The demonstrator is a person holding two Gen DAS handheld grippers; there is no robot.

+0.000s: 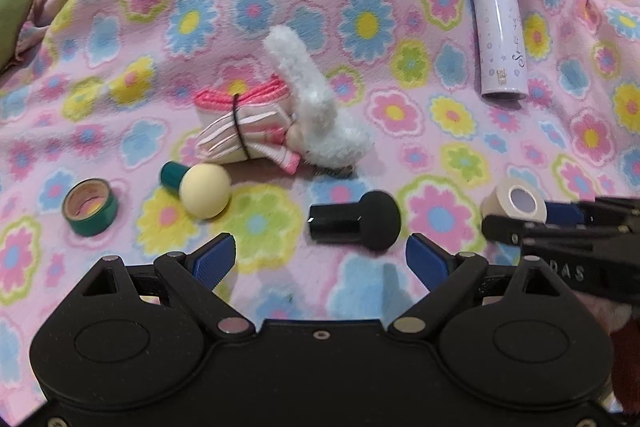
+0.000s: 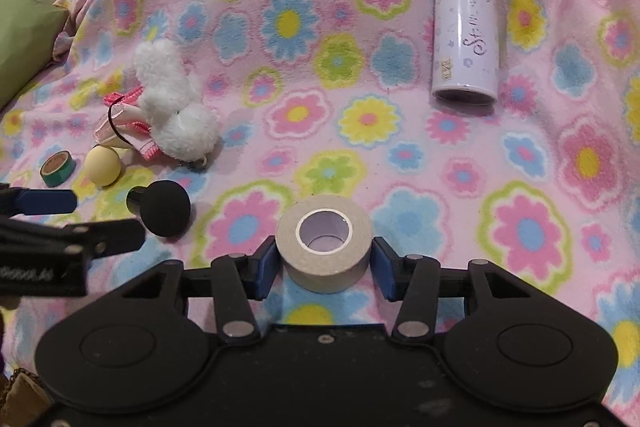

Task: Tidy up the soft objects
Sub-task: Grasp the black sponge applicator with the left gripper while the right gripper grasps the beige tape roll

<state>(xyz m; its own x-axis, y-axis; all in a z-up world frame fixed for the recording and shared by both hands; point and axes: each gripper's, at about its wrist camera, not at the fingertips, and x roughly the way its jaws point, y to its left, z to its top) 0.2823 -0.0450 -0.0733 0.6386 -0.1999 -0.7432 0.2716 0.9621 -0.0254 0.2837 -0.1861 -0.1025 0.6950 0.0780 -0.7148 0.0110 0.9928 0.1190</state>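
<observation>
The flowered pink blanket (image 2: 400, 155) covered everything under me, with a green cushion (image 2: 20, 43) poking out at its far left edge. Out on the far right lay the lilac bottle (image 2: 464, 31), on its side, purple cap pointing away from me. Over to the left sat the white plush toy (image 1: 316, 107), fluffy, with a pink striped cloth bundle tied by a black band lying against it. Nearer than the toy lay the cream ball with a teal stem (image 1: 202, 193), and just beside it on the right the black knob (image 1: 360, 221), tipped on its side.

My right claw (image 2: 325, 269) had the beige tape roll (image 2: 324, 247) between its blue pads (image 2: 266, 267), down on the blanket, hole facing up. The pads stood at both flanks of the roll, the left one against it; on the right I saw a thin sliver of gap in the right wrist view, but the claw had drawn in as far as it goes, so I called it pinched on the roll.

My left claw (image 1: 320, 259) hung spread wide just this side of the black knob, pads apart, nothing between them. In the left wrist view the right claw reached in from the right edge.

Smallest of all, the green tape roll (image 1: 90, 207) sat at the near left, well apart from the beige one.
</observation>
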